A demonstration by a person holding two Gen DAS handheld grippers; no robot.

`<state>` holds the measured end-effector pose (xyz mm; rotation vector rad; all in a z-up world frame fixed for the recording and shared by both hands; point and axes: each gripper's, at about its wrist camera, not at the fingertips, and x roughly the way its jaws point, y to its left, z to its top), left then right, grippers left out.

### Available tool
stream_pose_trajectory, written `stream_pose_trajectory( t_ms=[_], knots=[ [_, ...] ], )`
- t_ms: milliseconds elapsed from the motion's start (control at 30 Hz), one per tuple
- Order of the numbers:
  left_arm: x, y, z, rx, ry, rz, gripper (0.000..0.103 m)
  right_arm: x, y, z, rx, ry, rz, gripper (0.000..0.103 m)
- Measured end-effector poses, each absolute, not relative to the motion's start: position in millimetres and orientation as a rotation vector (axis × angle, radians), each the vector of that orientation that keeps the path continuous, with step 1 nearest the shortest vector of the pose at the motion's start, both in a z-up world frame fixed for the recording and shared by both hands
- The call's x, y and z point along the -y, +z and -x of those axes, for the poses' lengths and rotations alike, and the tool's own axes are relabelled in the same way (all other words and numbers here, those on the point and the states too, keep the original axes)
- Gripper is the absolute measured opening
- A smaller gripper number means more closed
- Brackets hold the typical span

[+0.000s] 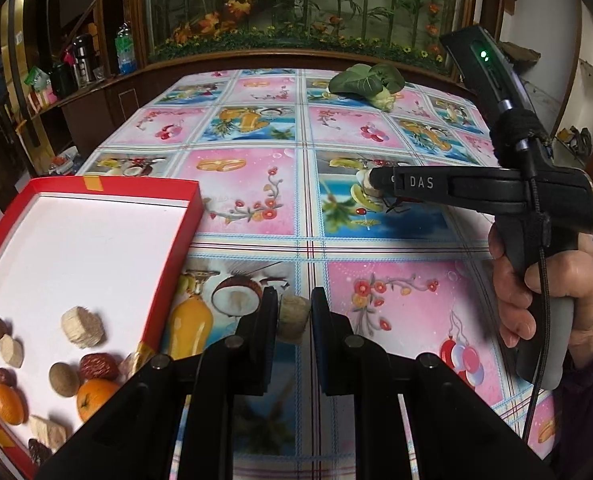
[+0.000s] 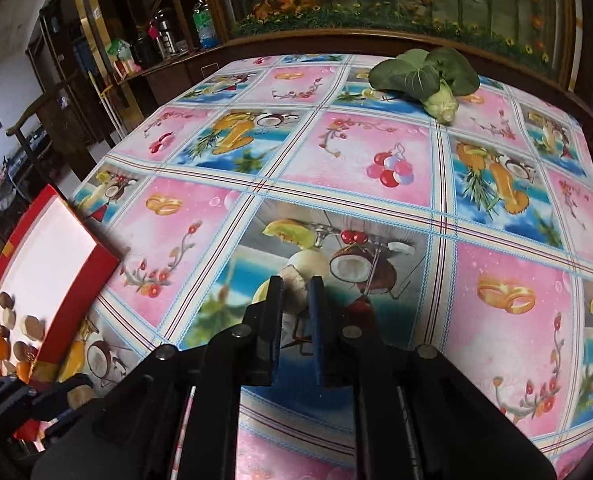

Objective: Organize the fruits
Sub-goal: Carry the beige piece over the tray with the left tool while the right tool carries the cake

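Pinching a beige chunk point(image 1: 293, 319), the left hand-held gripper point(image 1: 294, 320) was best swung toward the red box point(image 1: 184, 236) at lower left, while the right hand-held gripper point(image 2: 296, 312) clamped a pale piece point(image 2: 296, 286).

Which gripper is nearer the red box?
Left. The left gripper, shut on a beige chunk, is right beside the red box; the right gripper is farther out over the tablecloth.
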<state>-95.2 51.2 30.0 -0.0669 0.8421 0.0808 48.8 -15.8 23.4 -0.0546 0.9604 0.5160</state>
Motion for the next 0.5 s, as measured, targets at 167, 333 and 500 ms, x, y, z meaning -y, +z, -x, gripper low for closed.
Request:
stream_pose_trajectory(
  t_ms=[167, 333, 500],
  knots=[
    [-49, 42, 105, -0.802, 0.117, 0.029, 0.015, 18, 23, -47, -0.982, 0.555, -0.001, 0.013],
    [-49, 54, 114, -0.769, 0.134, 0.011, 0.015, 16, 26, -40, -1.014, 0.621, -0.070, 0.013],
    [-53, 68, 124, -0.731, 0.154, 0.001, 0.015, 10, 41, -22, -0.980, 0.721, -0.119, 0.013]
  ],
)
